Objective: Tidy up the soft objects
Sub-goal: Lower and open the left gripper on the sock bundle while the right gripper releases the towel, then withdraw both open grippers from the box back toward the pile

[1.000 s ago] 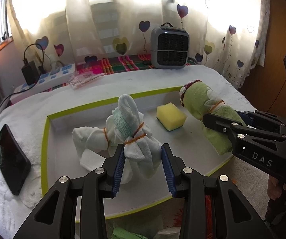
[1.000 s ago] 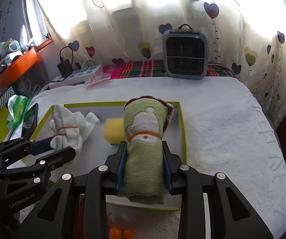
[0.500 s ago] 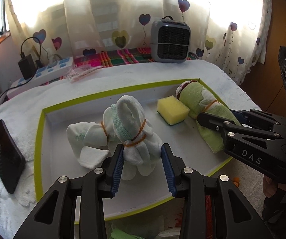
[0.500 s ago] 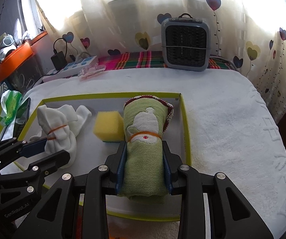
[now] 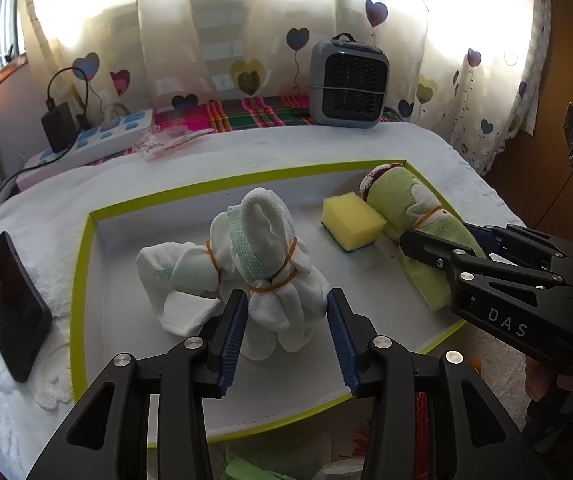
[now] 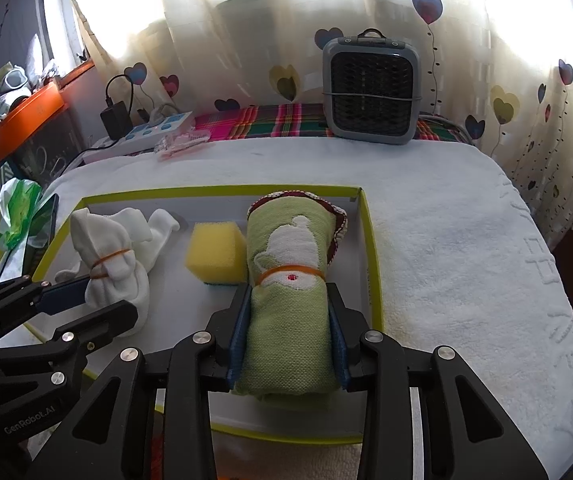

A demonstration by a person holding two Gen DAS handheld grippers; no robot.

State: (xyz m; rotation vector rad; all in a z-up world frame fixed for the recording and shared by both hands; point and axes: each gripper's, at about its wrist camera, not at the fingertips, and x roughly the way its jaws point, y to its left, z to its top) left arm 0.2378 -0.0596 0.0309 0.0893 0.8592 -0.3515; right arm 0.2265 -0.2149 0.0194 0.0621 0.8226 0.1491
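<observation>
A shallow tray with a yellow-green rim (image 5: 82, 264) (image 6: 370, 240) lies on a white towel-covered table. In it are a white sock bundle (image 5: 270, 264) (image 6: 114, 256) tied with orange bands, a yellow sponge (image 5: 352, 224) (image 6: 214, 254) and a rolled green towel (image 5: 418, 224) (image 6: 290, 300) with an orange band. My left gripper (image 5: 284, 328) has its jaws a little apart around the bundle's near end, with small gaps at the pads. My right gripper (image 6: 288, 328) is shut on the green towel roll, which rests at the tray's right side.
A grey fan heater (image 6: 372, 92) stands at the back by the curtain. A power strip (image 5: 98, 140) and a clear packet (image 5: 166, 142) lie at back left. A black phone (image 5: 10, 304) lies left of the tray. A green bag (image 6: 18, 212) is at far left.
Both bundles came down into the tray. My left jaws have opened slightly off the sock bundle. The right gripper still clamps the green towel.
</observation>
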